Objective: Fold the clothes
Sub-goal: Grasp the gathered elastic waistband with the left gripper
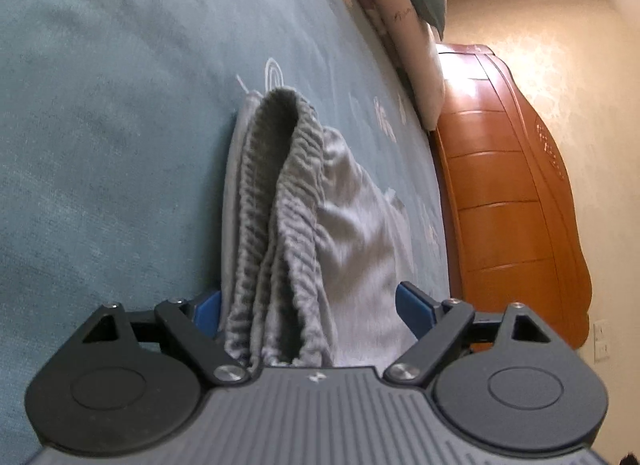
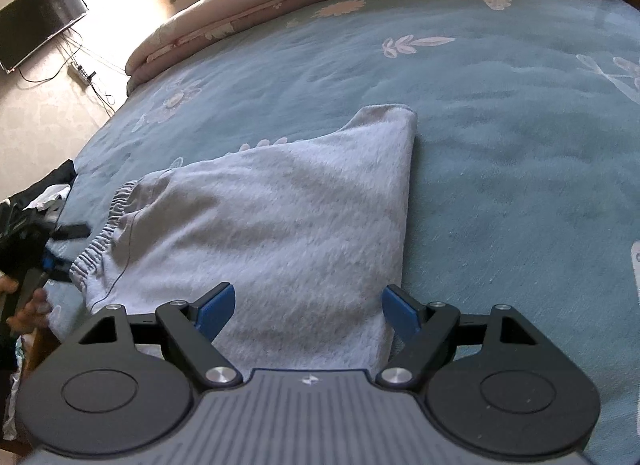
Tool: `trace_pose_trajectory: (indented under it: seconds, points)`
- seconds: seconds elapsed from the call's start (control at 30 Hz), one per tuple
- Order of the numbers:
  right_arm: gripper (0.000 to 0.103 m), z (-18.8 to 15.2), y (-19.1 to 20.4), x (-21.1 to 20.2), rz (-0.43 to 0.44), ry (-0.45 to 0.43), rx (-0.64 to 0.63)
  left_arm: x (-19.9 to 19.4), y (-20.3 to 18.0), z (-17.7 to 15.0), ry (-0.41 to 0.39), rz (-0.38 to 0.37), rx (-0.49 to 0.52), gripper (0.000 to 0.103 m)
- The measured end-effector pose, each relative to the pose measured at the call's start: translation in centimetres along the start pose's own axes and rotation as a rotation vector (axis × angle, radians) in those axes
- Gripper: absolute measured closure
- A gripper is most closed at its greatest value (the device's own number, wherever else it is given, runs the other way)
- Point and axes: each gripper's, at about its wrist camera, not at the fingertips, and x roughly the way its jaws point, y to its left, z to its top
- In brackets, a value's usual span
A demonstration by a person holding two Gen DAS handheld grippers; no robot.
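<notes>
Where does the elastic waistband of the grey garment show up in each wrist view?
Left wrist view: the ribbed waistband runs up the centre, bunched between the open left gripper and its pads.
Right wrist view: the waistband sits at the left edge of the garment, far from the open right gripper.
Shared landmark: the teal flower-print bedspread under the garment.

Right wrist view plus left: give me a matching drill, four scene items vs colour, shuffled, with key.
Things:
1. shorts
2. bedspread
3. headboard
4. TV

Colours:
A. black
B. teal blue with pale flower prints
C. light grey
D. glossy orange-brown wood

Pairs: 1-C, 2-B, 3-D, 4-A
</notes>
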Motion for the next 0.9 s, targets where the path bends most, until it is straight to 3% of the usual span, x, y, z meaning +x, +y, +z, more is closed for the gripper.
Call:
trace_pose_trajectory:
  seconds: [0.23,0.4,0.47,0.53,0.63,0.83,0.9]
  points:
    - [0.019,0.4,-0.8,-0.3,-0.012,-0.008,0.005,1.3,-0.4,1.0,0.042,-0.005,0.001,0.014]
    - [0.019,1.8,-2.1,-0.1,0.025,-0.013,0.039,2.1,-1.7,0.9,0.107,0.001,0.065,0.010]
    - [0.019,2.3,-3.0,0.1,0.064,-0.005,0.060,1.3,-1.4,0.3,0.110,-0.005,0.068,0.012]
    - [0.017,2.7,-4.3,0.4,0.101,-0.001,0.090,0.8,-0.9,0.0,0.104,-0.003,0.058,0.025]
    - [0.015,3.0,-6.4,1.3,0.165,0.015,0.166,0.5,-0.3,0.0,0.094,0.010,0.042,0.035]
    - [0.009,2.8,-10.5,3.3,0.353,0.034,0.374,0.9,-0.9,0.2,0.090,0.036,0.063,0.040]
    - [0.009,3.0,-10.8,4.1,0.409,0.047,0.388,1.1,-0.9,0.4,0.086,0.038,0.054,0.043]
